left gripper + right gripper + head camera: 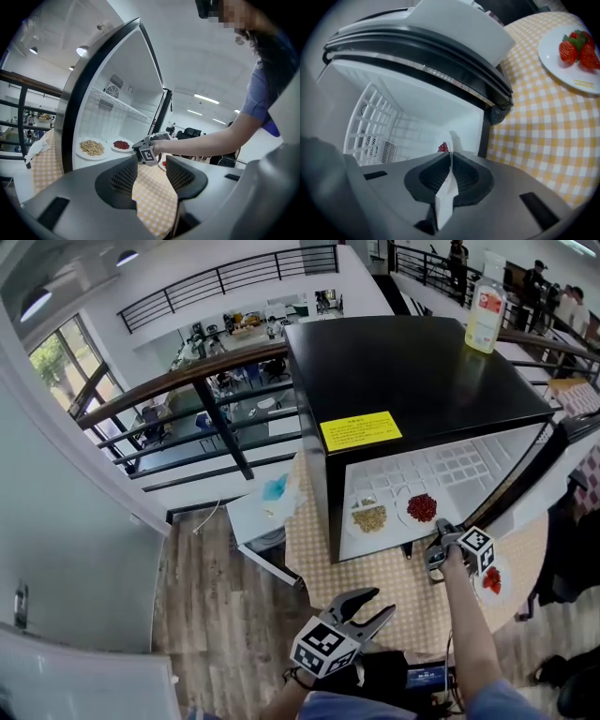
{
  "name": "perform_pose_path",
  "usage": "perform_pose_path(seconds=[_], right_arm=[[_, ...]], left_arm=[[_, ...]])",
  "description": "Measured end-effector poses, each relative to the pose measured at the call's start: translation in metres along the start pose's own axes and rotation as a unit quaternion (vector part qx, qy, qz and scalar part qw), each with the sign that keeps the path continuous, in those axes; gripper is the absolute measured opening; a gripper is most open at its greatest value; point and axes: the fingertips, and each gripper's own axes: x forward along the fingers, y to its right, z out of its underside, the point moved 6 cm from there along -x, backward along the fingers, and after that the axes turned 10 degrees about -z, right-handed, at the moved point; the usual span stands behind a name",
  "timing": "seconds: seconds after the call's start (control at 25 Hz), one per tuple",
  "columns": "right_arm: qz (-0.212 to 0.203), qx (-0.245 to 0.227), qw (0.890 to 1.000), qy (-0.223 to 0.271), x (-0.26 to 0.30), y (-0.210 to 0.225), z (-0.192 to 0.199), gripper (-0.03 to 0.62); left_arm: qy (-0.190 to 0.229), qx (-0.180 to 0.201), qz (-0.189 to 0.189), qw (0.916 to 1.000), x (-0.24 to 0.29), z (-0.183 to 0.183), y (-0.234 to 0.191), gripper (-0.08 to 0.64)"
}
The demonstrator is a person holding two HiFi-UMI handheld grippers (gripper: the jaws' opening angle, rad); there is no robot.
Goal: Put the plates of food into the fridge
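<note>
Now, with the nut plate (369, 518) already in the fridge (412, 381), our right gripper (439, 542) pinches the red-food plate (422, 507) ahead, left gripper (380, 604) spread empty; the strawberry plate (491, 579) to its right waits.

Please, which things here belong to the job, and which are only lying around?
Job: fridge; plate of beige food; plate of red food, held by the right gripper; plate of strawberries; left gripper, empty.
Lying about: bottle on the fridge; blue cloth.

fridge (412, 371) top was glossy black, inside smooth white plastic. plate (404, 514) w/ red bits looked glazed white. tablecloth (394, 582) was matt checked cloth, floor (216, 606) wood planks. left gripper (151, 168) = matt grey plastic imo.
</note>
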Motion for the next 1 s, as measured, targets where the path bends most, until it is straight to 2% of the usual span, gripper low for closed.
perform_pose_path(seconds=[0.12,0.24,0.28,0.36,0.4,0.44,0.52,0.64,0.88,1.0], right_arm=[[0.02,-0.081,0.996,-0.013,0.008,-0.003,0.0,0.027],[0.039,-0.156,0.986,-0.032,0.01,-0.006,0.002,0.059],[0.039,-0.181,0.982,-0.04,0.01,-0.009,0.003,0.082],[0.041,-0.222,0.973,-0.055,0.009,-0.016,0.003,0.17],[0.042,-0.236,0.969,-0.061,0.008,-0.019,0.003,0.198],[0.041,-0.248,0.966,-0.062,0.005,-0.023,0.002,0.2],[0.031,-0.266,0.962,-0.056,-0.006,-0.032,0.0,0.199],[-0.006,-0.277,0.959,-0.065,-0.03,-0.047,0.007,0.198],[-0.085,-0.227,0.967,-0.081,-0.093,-0.077,0.024,0.182],[-0.101,-0.258,0.957,-0.089,-0.134,-0.099,0.035,0.167]], left_arm=[[0.0,0.002,-0.002,1.0,-0.006,-0.001,0.002,0.196],[-0.002,0.008,-0.002,1.0,-0.01,-0.001,0.004,0.196],[-0.003,0.01,-0.002,0.9999,-0.011,-0.002,0.004,0.196],[-0.001,0.013,-0.003,0.9999,-0.013,-0.005,0.005,0.196],[0.001,0.014,-0.004,0.9999,-0.014,-0.007,0.005,0.196],[0.003,0.016,-0.004,0.9999,-0.014,-0.009,0.006,0.196],[0.008,0.019,-0.005,0.9998,-0.013,-0.013,0.007,0.196],[0.014,0.024,-0.002,0.9996,-0.012,-0.019,0.008,0.196],[0.021,0.044,0.015,0.9987,-0.011,-0.032,0.017,0.196],[0.022,0.042,0.026,0.9985,-0.019,-0.033,0.024,0.196]])
